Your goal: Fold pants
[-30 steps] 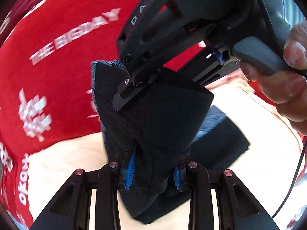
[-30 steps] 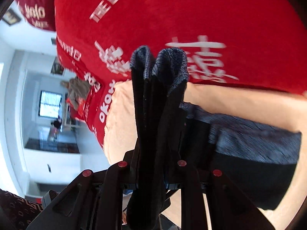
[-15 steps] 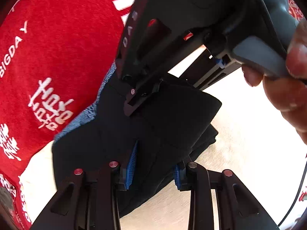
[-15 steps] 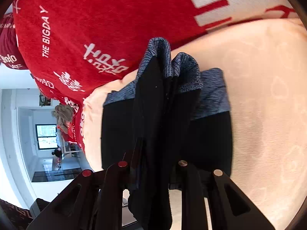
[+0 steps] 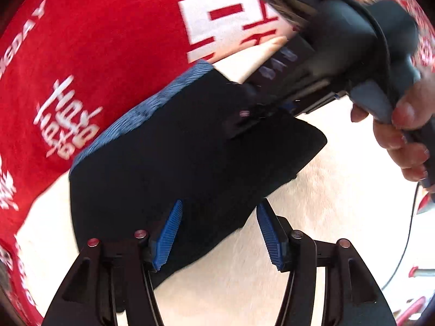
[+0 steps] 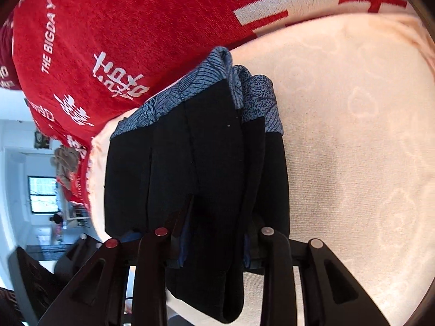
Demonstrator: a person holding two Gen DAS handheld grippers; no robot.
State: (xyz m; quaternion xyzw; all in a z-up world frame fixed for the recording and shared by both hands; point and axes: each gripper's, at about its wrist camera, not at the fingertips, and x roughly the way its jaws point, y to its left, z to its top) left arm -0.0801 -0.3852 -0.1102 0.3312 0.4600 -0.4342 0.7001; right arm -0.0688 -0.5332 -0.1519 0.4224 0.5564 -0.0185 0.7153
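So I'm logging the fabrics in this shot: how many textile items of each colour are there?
Black pants with blue patterned waistband: 1
Red blanket with white lettering: 1
Cream textured towel: 1
Total: 3

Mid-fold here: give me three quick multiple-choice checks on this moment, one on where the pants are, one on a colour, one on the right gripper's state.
1. What do the pants lie on?
A. a bare wooden floor
B. a cream cloth
C. a glass table

2. What colour is the patterned band along the edge of the pants?
A. yellow
B. white
C. blue

3. What is the right gripper doing?
A. it is shut on a fold of the pants
B. it is open, well above the cloth
C. it holds a hanger

Key: 
1 B, the pants rest on the cream cloth. 
2 C, the band is blue with a darker pattern. 
3 A, black fabric is pinched at the right gripper and hangs out below its fingers.
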